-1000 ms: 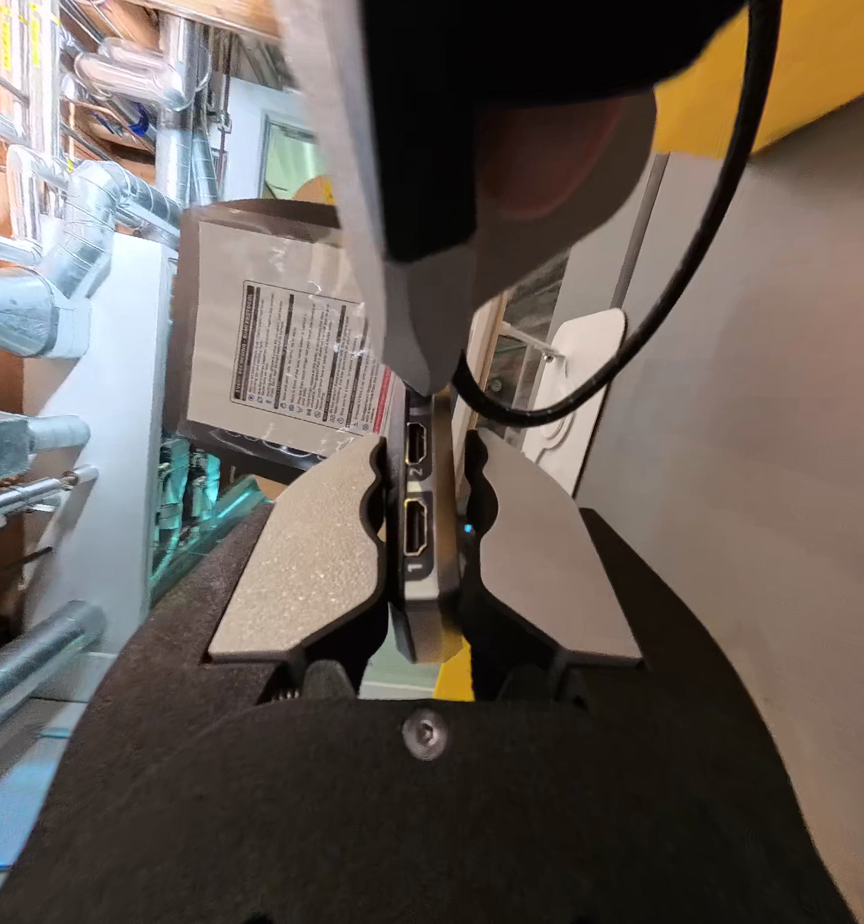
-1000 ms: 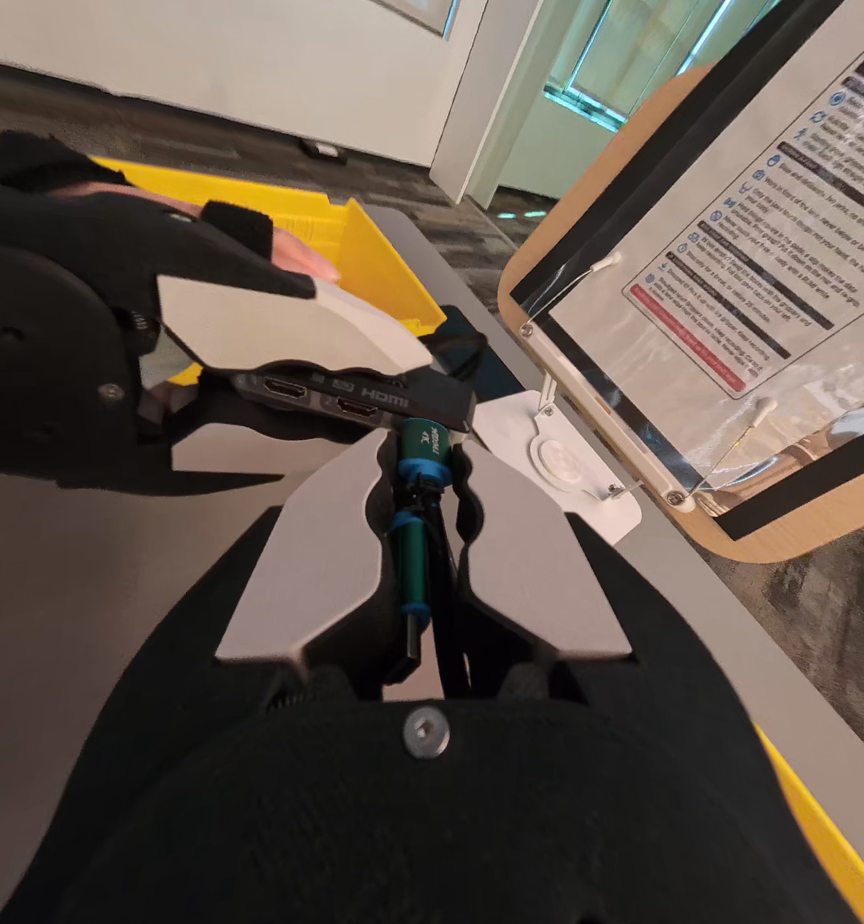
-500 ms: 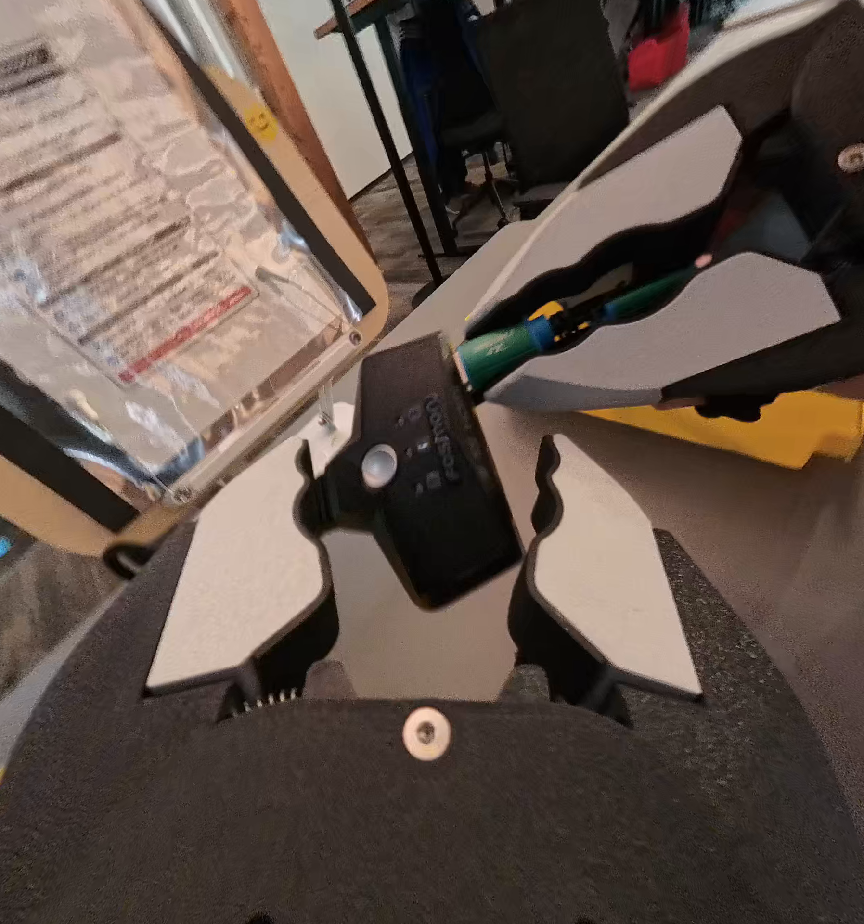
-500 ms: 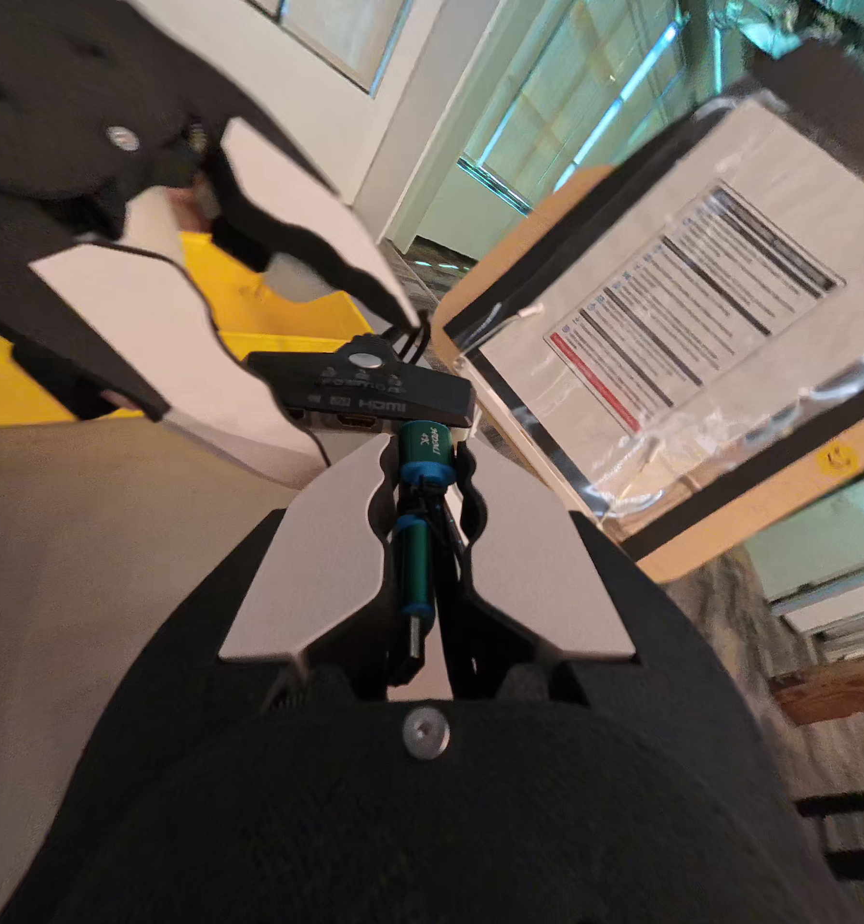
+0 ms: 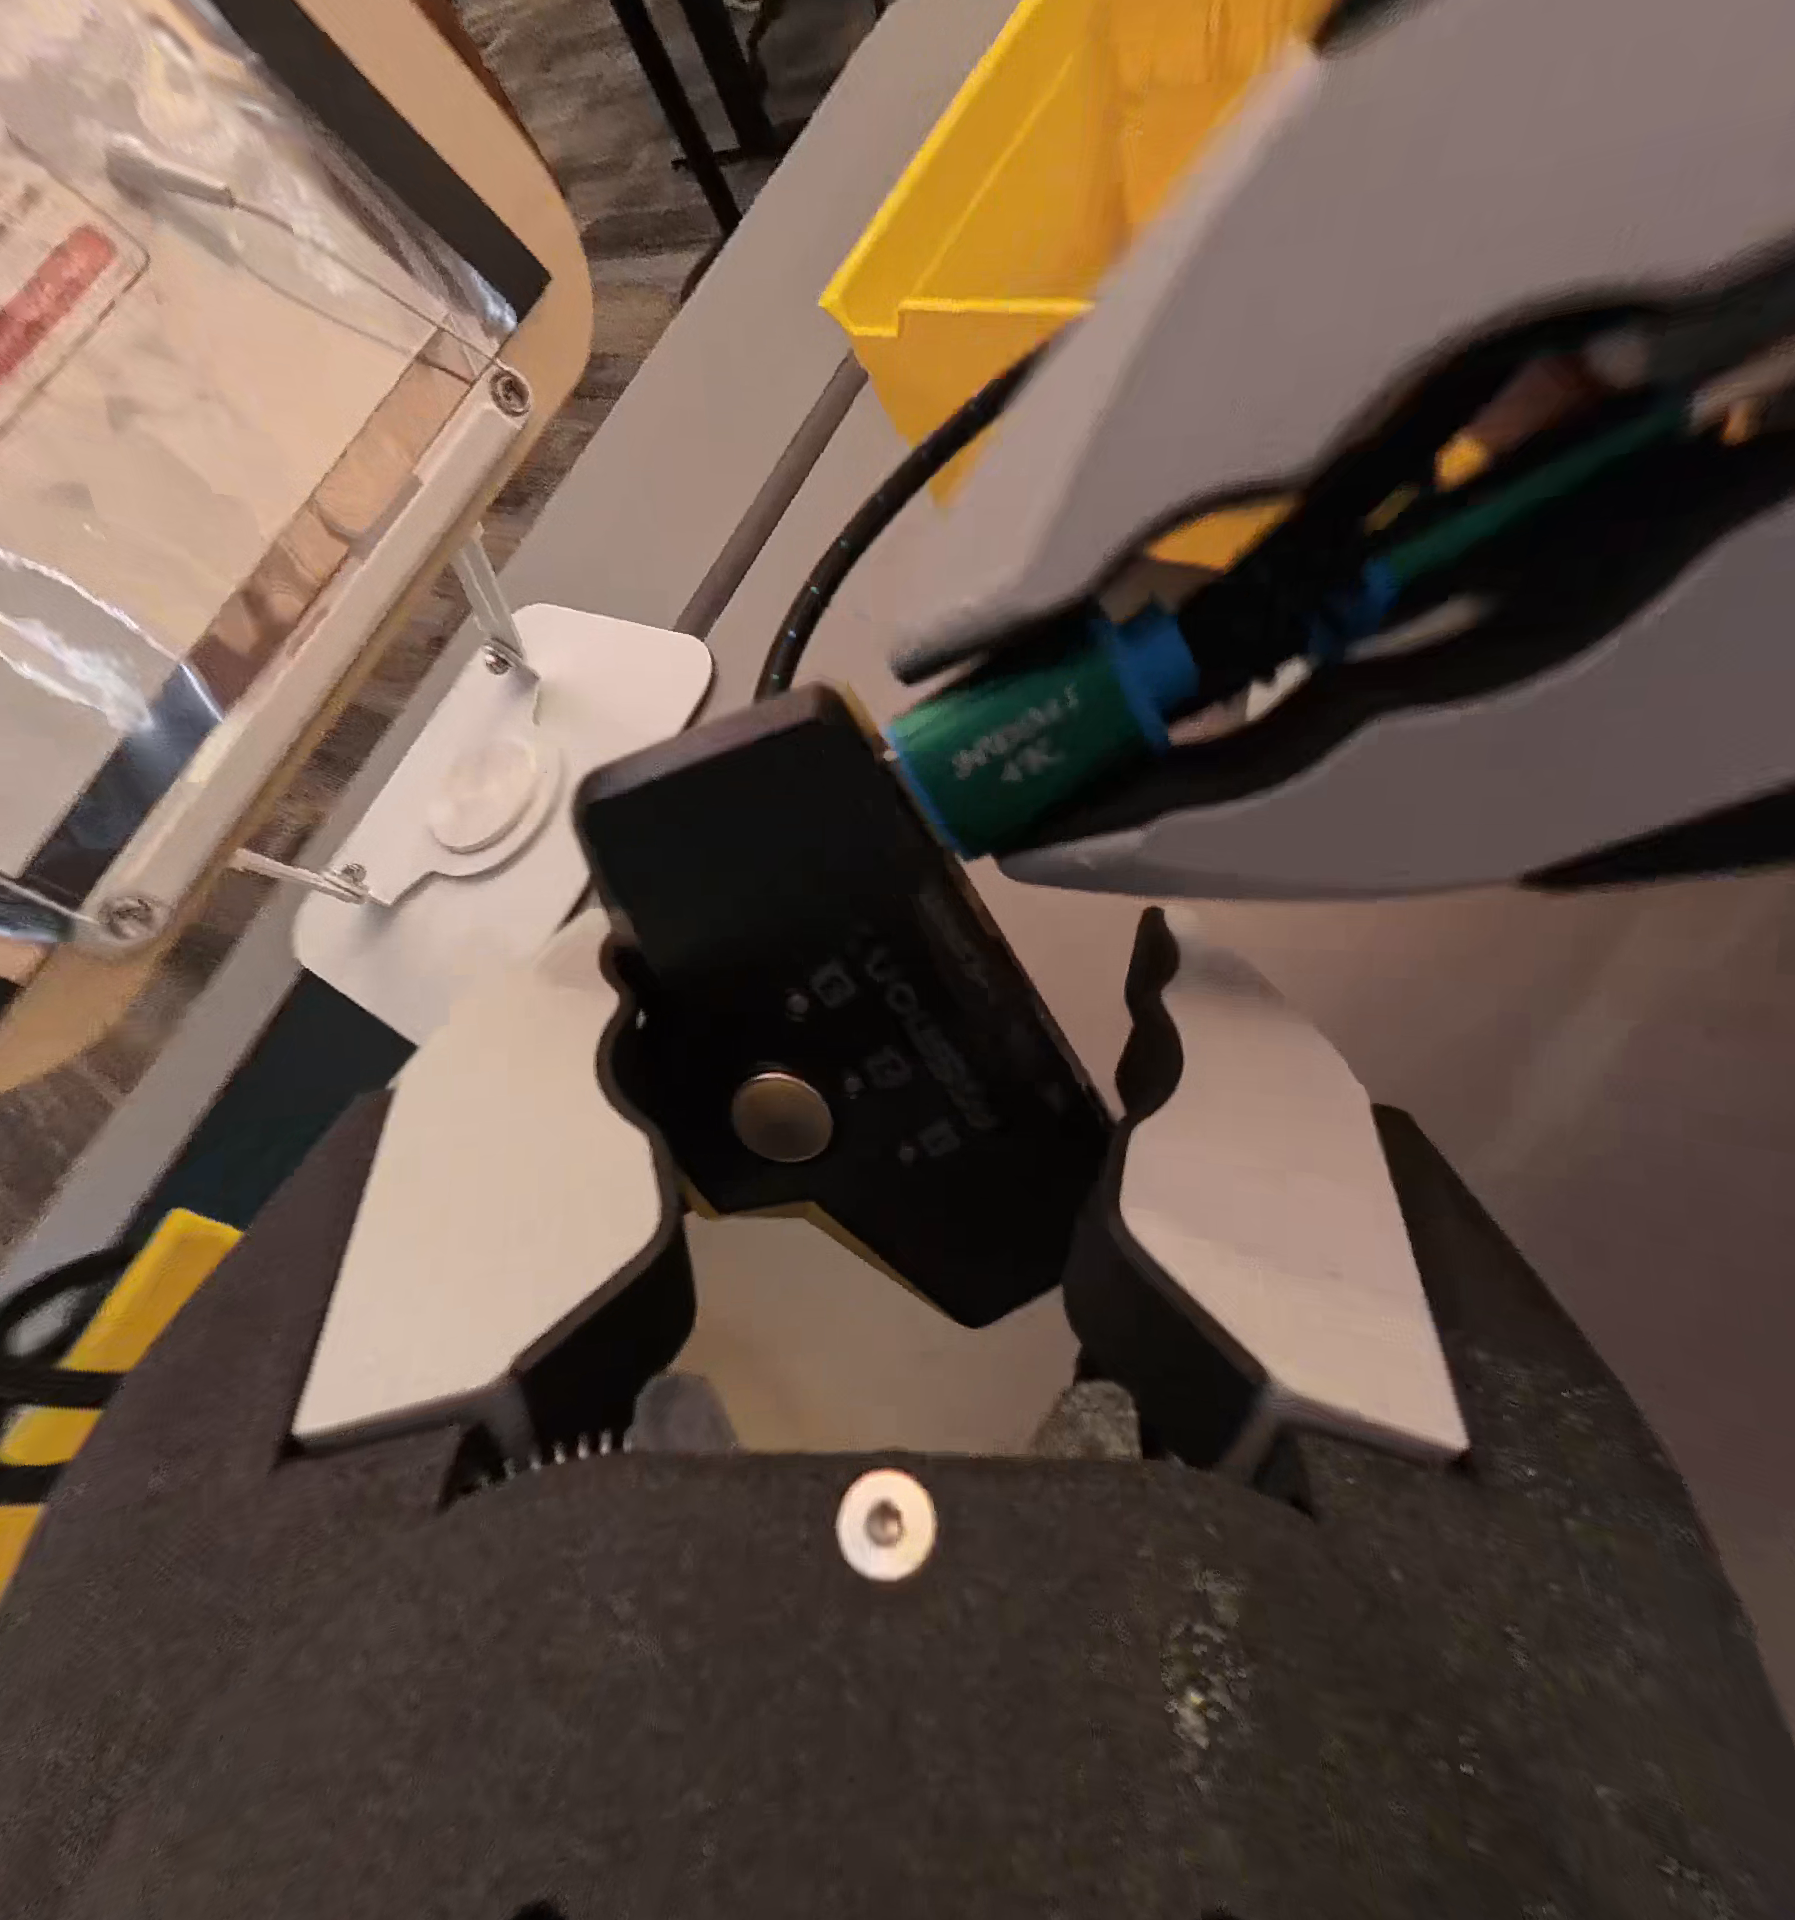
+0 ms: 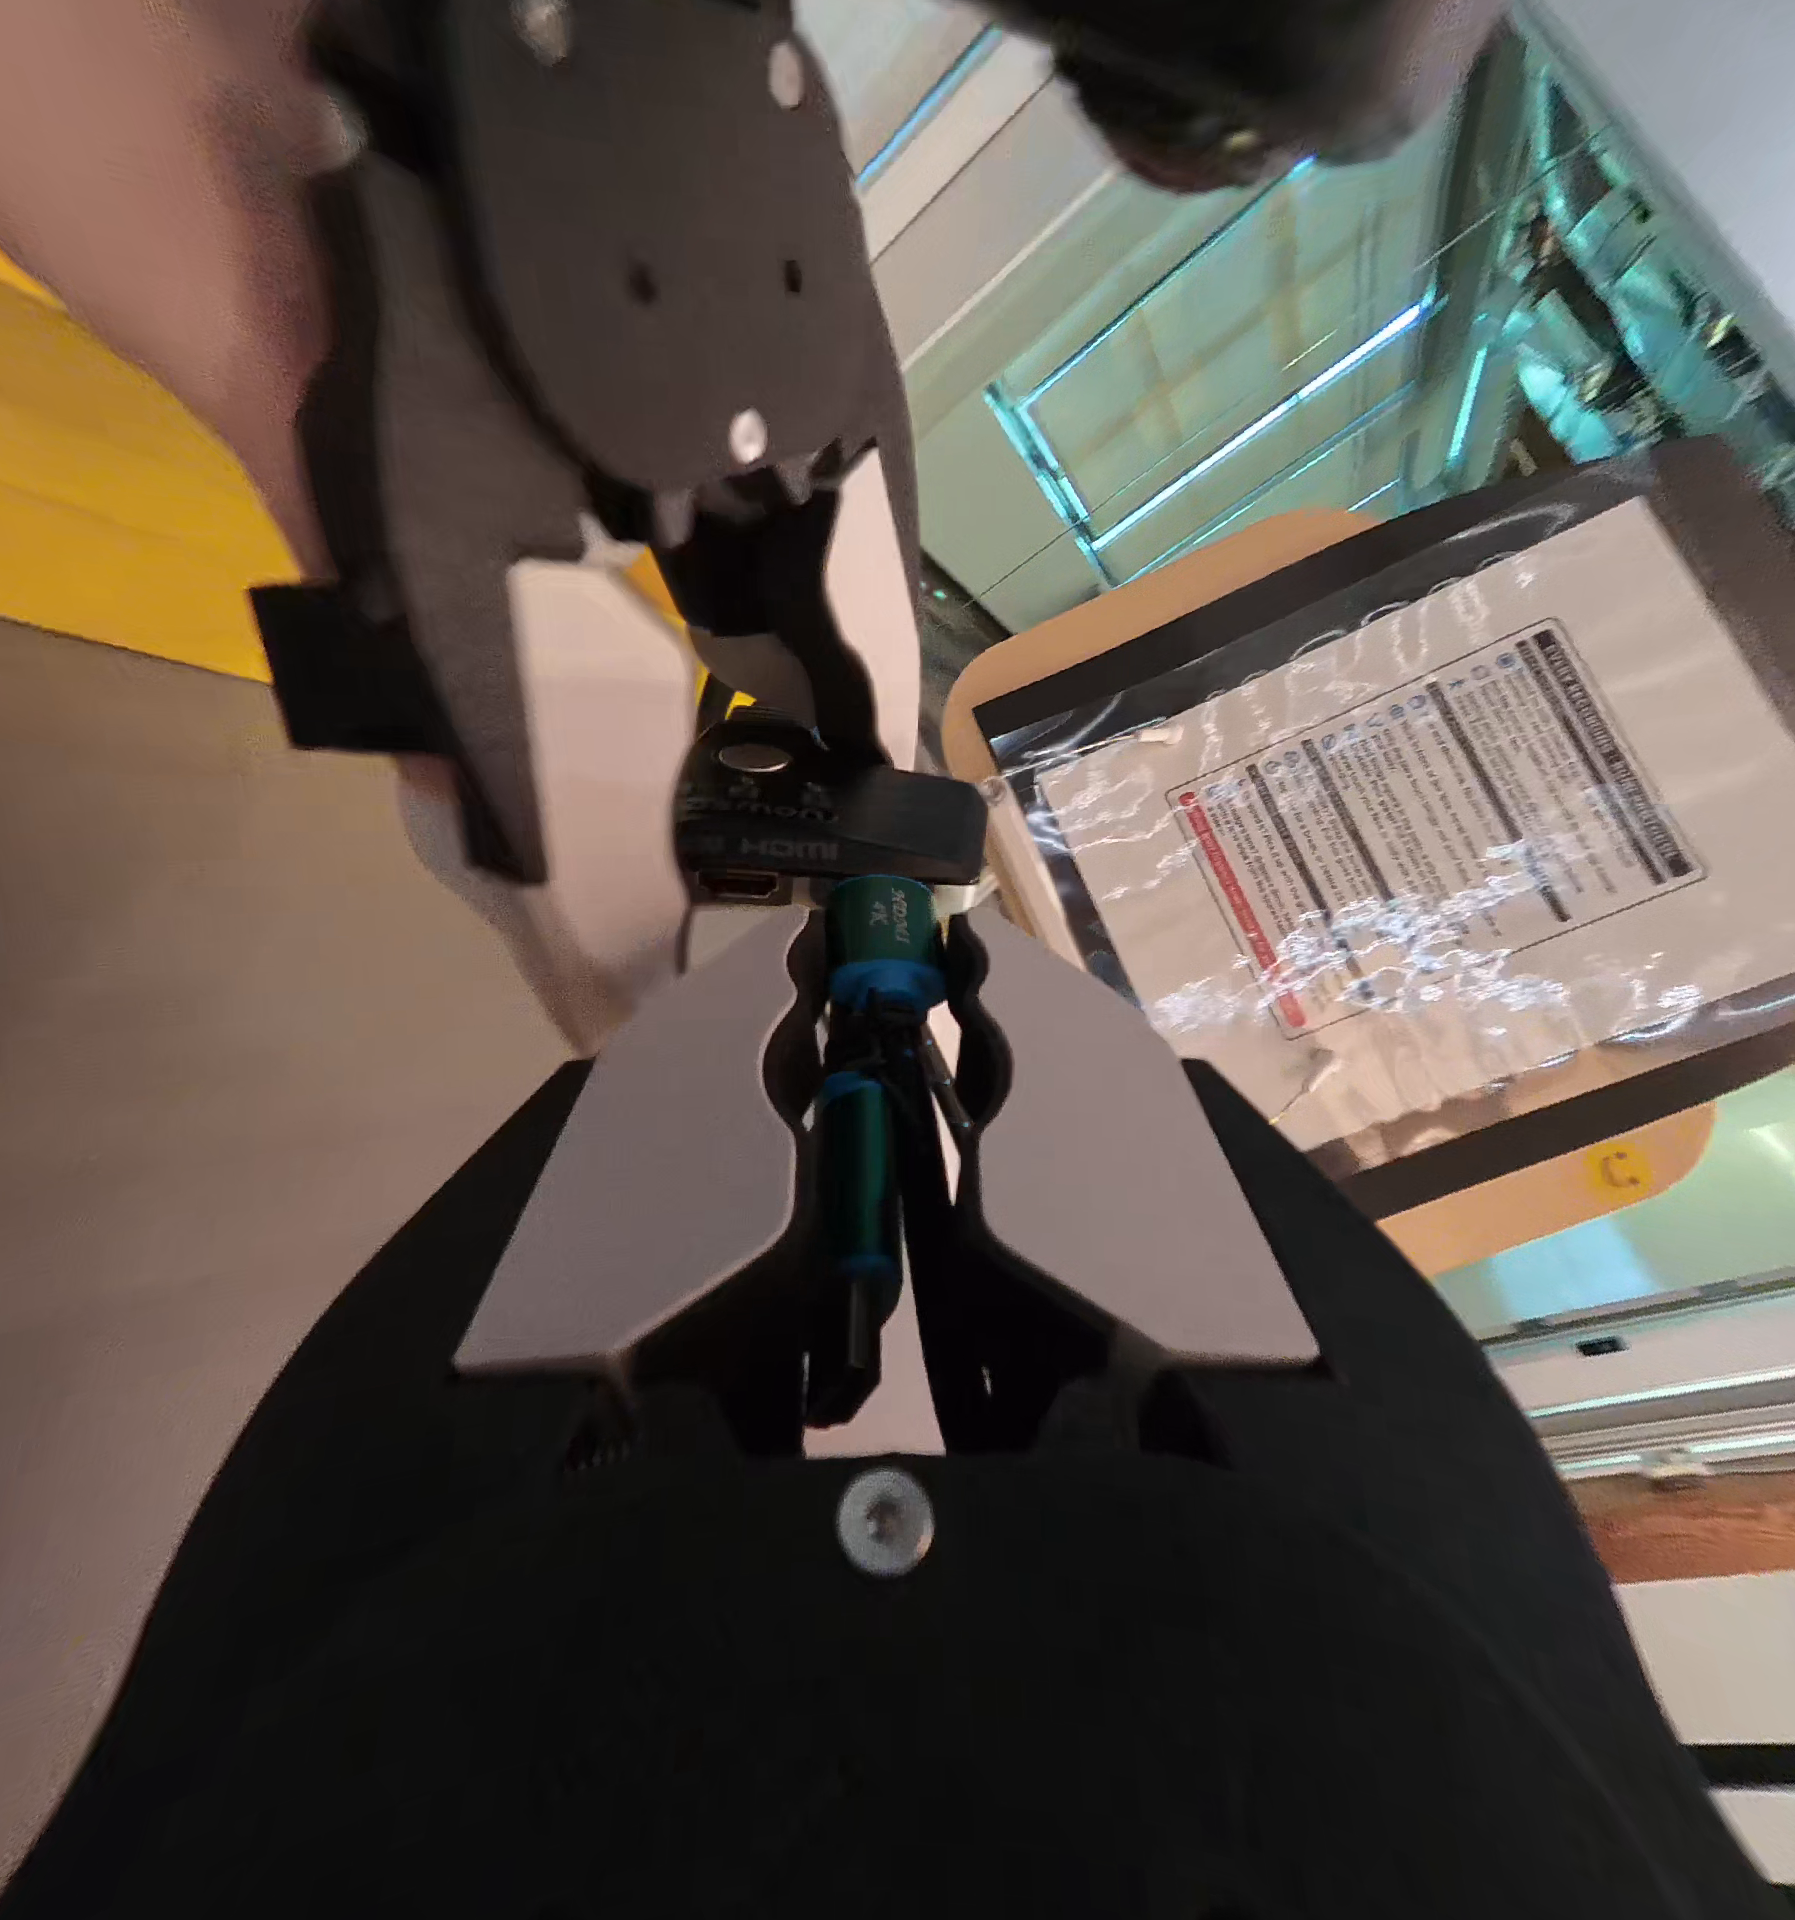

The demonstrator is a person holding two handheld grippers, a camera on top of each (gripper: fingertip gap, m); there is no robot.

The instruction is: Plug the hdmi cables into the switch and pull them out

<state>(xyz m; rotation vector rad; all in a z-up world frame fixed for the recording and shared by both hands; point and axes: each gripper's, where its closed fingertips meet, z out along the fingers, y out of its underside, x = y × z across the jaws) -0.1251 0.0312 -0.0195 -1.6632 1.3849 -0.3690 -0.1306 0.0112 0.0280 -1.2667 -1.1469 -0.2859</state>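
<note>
The black HDMI switch hangs in the air, lying slantwise between the fingers of my left gripper. Those fingers are spread wide and do not clamp it. My right gripper is shut on a green HDMI plug with a blue collar, and the plug sits in a port on the switch's edge. The port beside it is empty. In the left wrist view the right gripper comes in from the upper right with the plug. A black cable leaves the switch's far end.
A framed board with a laminated sheet stands on a white base at the table's left edge; it also shows in the right wrist view. A yellow bin sits behind the grippers. Grey table lies below. The white base is about 30 centimeters from my left fingertips and 35 centimeters from my right.
A second ago my left gripper pinched the switch by its thin sides. It has since let go, opened wide and turned, with the switch between its open fingers. The right kept its grip on the plug.
</note>
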